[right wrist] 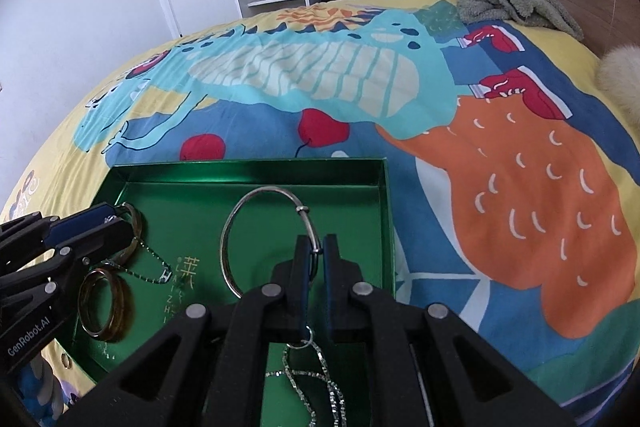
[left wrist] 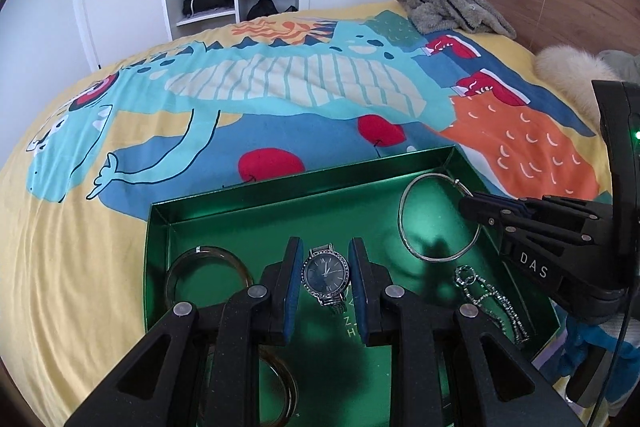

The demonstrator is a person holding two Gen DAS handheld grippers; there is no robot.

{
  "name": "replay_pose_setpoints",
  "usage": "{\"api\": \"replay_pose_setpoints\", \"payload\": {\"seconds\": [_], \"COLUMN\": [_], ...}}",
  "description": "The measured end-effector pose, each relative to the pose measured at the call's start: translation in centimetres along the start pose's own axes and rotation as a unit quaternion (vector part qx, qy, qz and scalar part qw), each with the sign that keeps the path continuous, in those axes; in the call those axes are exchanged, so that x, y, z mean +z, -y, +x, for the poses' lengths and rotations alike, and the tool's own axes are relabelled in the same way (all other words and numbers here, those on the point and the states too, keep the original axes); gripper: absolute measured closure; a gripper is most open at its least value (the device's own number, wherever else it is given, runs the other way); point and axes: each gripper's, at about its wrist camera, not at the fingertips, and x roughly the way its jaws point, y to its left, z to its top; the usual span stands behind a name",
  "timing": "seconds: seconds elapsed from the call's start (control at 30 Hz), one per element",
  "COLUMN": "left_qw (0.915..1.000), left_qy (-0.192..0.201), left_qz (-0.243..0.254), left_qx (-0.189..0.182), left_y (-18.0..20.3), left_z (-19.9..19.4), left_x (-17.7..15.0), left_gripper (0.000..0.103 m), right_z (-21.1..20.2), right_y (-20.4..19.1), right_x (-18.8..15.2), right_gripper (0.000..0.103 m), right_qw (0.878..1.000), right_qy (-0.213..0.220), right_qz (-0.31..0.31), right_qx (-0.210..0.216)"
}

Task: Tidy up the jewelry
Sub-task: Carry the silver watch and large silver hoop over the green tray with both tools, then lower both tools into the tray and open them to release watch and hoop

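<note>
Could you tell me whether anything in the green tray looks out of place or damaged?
Nothing looks damaged. The silver bangle is tilted, pinched by the right hand-held gripper, and the chain necklace lies loosely bunched in the green tray.

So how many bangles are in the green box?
3. A silver bangle at the right, gripped by the right tongs; two amber ones at the left, one far, one near, partly behind the left tongs. More may be hidden.
</note>
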Motion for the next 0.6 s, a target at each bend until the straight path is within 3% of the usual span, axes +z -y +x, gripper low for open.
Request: {"api": "replay_pose_setpoints", "payload": {"seconds": [0.23,0.6], "left_qw": [0.9996,0.9987], "left_qy": [-0.024,-0.049], "left_qz": [0.007,-0.001], "left_qx": [-0.013,-0.013], "left_y": [0.2,0.2], "left_z": [1.6,3.1], "left_x": [-1.7,-3.3], "left_gripper": [0.08,0.08], "right_z": [2.3,3.2], "right_y": [-0.1,0.2], "right_x": [-0.2,-0.9], "right_gripper": [0.097,0.097], "right_qw": [0.999,0.999], "right_qy": [-0.032,-0.045], "right_qz": [-0.002,-0.003], "right_qx": [-0.015,-0.013]}}
